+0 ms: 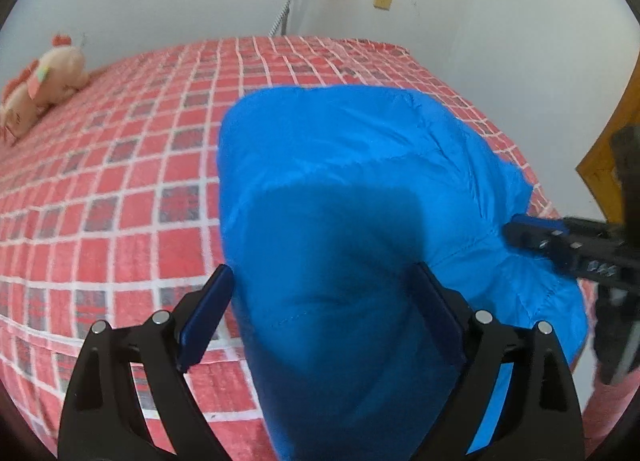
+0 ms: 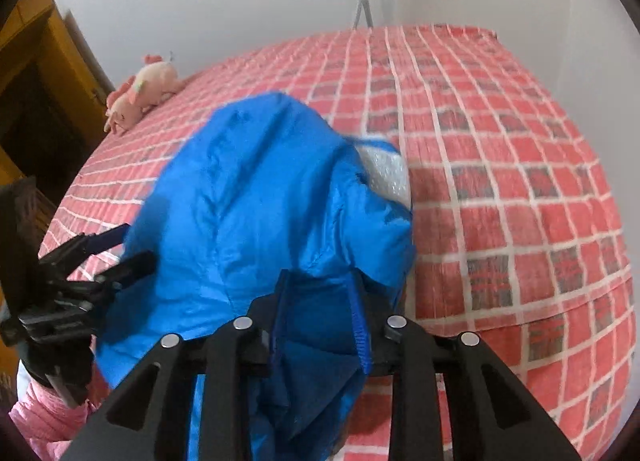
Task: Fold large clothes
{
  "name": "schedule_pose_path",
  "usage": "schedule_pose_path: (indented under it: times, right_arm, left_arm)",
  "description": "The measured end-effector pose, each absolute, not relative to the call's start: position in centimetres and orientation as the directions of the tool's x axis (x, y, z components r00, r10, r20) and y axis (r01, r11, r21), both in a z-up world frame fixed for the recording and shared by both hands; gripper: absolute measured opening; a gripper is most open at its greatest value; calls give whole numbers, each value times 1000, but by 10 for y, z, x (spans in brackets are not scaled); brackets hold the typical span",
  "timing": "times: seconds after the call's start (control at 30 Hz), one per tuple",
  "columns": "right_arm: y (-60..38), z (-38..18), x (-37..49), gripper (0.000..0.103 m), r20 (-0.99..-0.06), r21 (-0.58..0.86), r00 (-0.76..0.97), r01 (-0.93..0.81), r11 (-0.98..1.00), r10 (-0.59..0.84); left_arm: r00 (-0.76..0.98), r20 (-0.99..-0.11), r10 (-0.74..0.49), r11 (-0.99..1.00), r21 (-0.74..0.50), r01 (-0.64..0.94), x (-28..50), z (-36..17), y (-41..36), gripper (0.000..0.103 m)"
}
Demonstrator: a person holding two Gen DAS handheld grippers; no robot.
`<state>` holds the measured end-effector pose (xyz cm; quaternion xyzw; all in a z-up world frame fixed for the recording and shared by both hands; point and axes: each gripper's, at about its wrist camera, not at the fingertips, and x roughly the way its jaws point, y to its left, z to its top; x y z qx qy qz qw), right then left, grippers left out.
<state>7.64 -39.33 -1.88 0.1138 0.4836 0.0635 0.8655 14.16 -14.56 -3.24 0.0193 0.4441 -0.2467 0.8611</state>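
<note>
A large blue padded jacket (image 1: pixel 340 181) lies bunched on the bed, its long side running away from me. In the right wrist view a patch of its silvery white lining (image 2: pixel 386 173) shows at the far right edge. My left gripper (image 1: pixel 324 301) stands open and wide over the jacket's near end; the fabric fills the space between the fingers, and the left pad (image 1: pixel 206 319) stands just clear of the cloth. My right gripper (image 2: pixel 320 301) is shut on a bunched fold of the jacket (image 2: pixel 248 201) with a ribbed blue edge. It shows in the left wrist view as the right gripper (image 1: pixel 510 231) at the jacket's right side.
The bed carries a red and white checked blanket (image 1: pixel 120 201). A pink plush toy (image 1: pixel 44 81) lies at its far left edge by the wall. A brown wooden wardrobe (image 2: pixel 36 73) stands left of the bed. A pink sleeve (image 2: pixel 44 413) shows behind the left gripper (image 2: pixel 128 251).
</note>
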Motion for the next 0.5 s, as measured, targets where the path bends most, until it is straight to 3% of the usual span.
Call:
schedule_pose_path:
  times: [0.17, 0.3, 0.33, 0.43, 0.5]
  right_arm:
    - [-395, -34, 79, 25, -821, 266, 529, 21, 964, 215]
    - [-393, -23, 76, 28, -814, 269, 539, 18, 963, 218]
    - [-393, -18, 73, 35, -809, 276, 543, 12, 961, 225]
    - [-396, -2, 58, 70, -799, 281, 560, 23, 959, 220]
    - [-398, 6, 49, 73, -802, 265, 562, 31, 964, 203]
  left_arm:
    - [481, -784, -393, 879, -166, 447, 142, -40, -152, 90]
    - [430, -796, -427, 870, -233, 434, 147, -39, -143, 90]
    - [413, -799, -437, 868, -253, 428, 148, -37, -139, 89]
    - [411, -793, -449, 867, -275, 416, 143, -27, -122, 88]
    - [442, -788, -430, 878, -250, 408, 140, -19, -111, 89]
